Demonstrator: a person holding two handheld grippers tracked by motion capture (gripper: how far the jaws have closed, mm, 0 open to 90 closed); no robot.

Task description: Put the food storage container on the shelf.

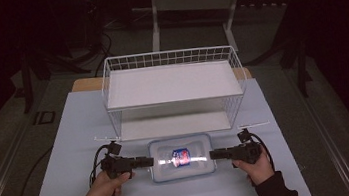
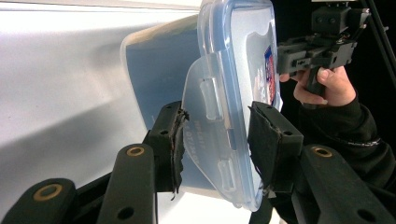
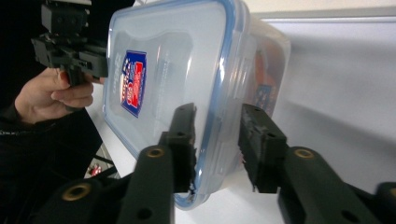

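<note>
- I see the clear plastic container (image 1: pixel 182 157) lying flat on the pale blue table mat (image 1: pixel 67 141), just in front of the white wire shelf rack (image 1: pixel 171 91), its blue-rimmed lid (image 3: pixel 187 60) on top and a red and blue label (image 1: pixel 181 157) in the lid's middle.
- My left gripper (image 1: pixel 146 161) comes level at the container's left end. In the left gripper view its pads (image 2: pixel 175 140) are pressed together on that end: one sits against the lid's hinged clip flap (image 2: pixel 210 135), the other on the lid's top side.
- My right gripper (image 1: pixel 213 154) meets the container's right end, opposite the left one. In the right gripper view the lid's blue rim runs between the jaws. The left pad (image 3: pixel 184 135) lies against the lid; the other pad (image 3: pixel 257 140) stands just beside the container's wall, and I cannot tell whether it presses yet.
- Both hands (image 1: pixel 105 187) stay on the near side of the container, one on each gripper's handle.
- From above, the container's base rests on the mat, level, with the rack's lower shelf (image 1: pixel 173 125) just behind it.
</note>
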